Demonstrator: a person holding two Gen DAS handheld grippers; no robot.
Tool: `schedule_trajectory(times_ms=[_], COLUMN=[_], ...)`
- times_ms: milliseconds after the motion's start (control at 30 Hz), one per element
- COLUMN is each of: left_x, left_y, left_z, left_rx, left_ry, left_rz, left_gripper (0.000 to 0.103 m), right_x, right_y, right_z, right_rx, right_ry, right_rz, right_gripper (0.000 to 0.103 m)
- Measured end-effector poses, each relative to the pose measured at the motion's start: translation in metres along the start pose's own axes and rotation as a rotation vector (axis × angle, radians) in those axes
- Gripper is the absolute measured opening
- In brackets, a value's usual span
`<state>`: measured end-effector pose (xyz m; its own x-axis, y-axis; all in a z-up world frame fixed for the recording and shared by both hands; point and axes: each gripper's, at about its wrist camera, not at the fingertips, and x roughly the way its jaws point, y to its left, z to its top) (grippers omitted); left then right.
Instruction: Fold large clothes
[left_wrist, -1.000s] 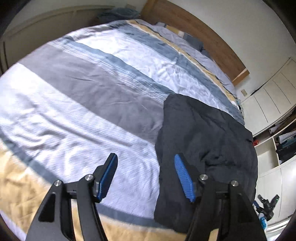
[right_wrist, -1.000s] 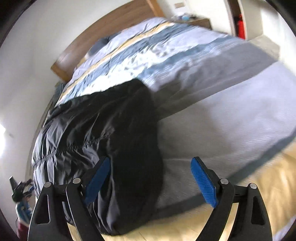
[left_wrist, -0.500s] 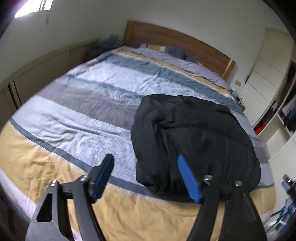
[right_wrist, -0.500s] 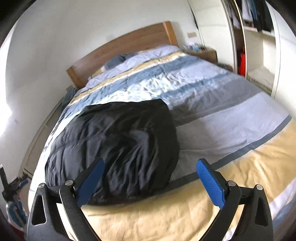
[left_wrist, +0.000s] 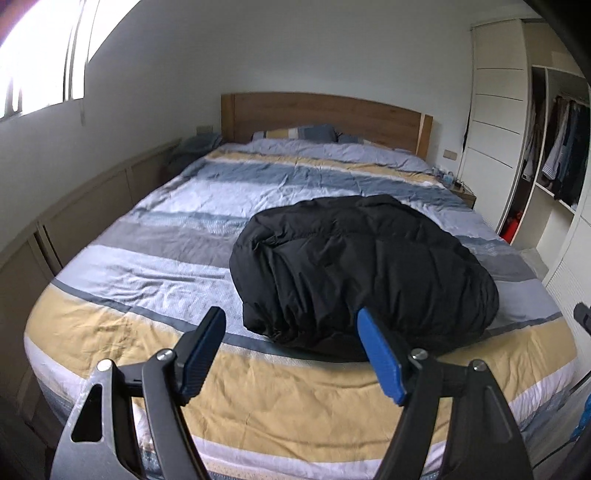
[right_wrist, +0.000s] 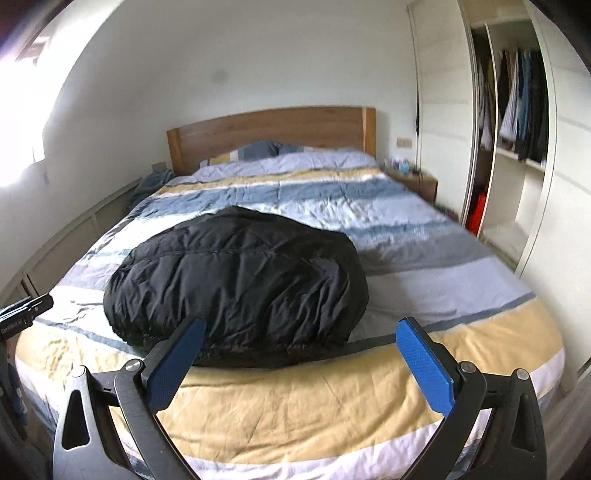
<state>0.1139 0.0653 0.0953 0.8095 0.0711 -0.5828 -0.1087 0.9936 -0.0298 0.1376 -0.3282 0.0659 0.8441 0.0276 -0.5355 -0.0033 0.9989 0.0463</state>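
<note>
- A black jacket (left_wrist: 362, 269) lies bundled on the striped bed (left_wrist: 166, 236).
- The left gripper (left_wrist: 291, 350) is apart, holding nothing.
- The right gripper (right_wrist: 301, 363) has just been spreading wide, nothing between its jaws.

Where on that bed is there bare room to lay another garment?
Free: the striped cover between the black jacket and the window-side edge, the stretch between jacket and headboard, and the yellow band along the foot. The jacket crowds the wardrobe-side half.

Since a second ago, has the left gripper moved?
Yes. The left gripper has backed away from the black jacket; the headboard and the bed's foot edge are now in view. Jaws open, empty.
</note>
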Motion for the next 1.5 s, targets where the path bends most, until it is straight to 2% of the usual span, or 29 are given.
schedule_trajectory(times_ms=[167, 367, 567, 733, 1500], left_x=[-0.030, -0.050, -0.063, -0.071, -0.044], left_y=[-0.017, -0.023, -0.023, -0.028, -0.032], left_z=[-0.013, -0.023, -0.026, -0.027, -0.036], left_rx=[0.039, 0.041, 0.037, 0.047, 0.062], left_ry=[-0.050, -0.094, -0.125, -0.148, -0.082], left_rz=[0.029, 0.061, 0.096, 0.090, 0.074], left_gripper=[0.073, 0.073, 0.073, 0.073, 0.073], right_x=[-0.030, -0.051, -0.060, -0.059, -0.023], right_y=[0.020, 0.038, 0.047, 0.048, 0.018], right_z=[-0.004, -0.011, -0.013, -0.014, -0.037], right_rx=[-0.049, -0.103, -0.116, -0.112, -0.044], right_ry=[-0.059, -0.105, -0.122, -0.118, -0.012], right_rz=[-0.008, -0.006, 0.021, 0.040, 0.006], right_gripper=[0.103, 0.103, 0.103, 0.103, 0.103])
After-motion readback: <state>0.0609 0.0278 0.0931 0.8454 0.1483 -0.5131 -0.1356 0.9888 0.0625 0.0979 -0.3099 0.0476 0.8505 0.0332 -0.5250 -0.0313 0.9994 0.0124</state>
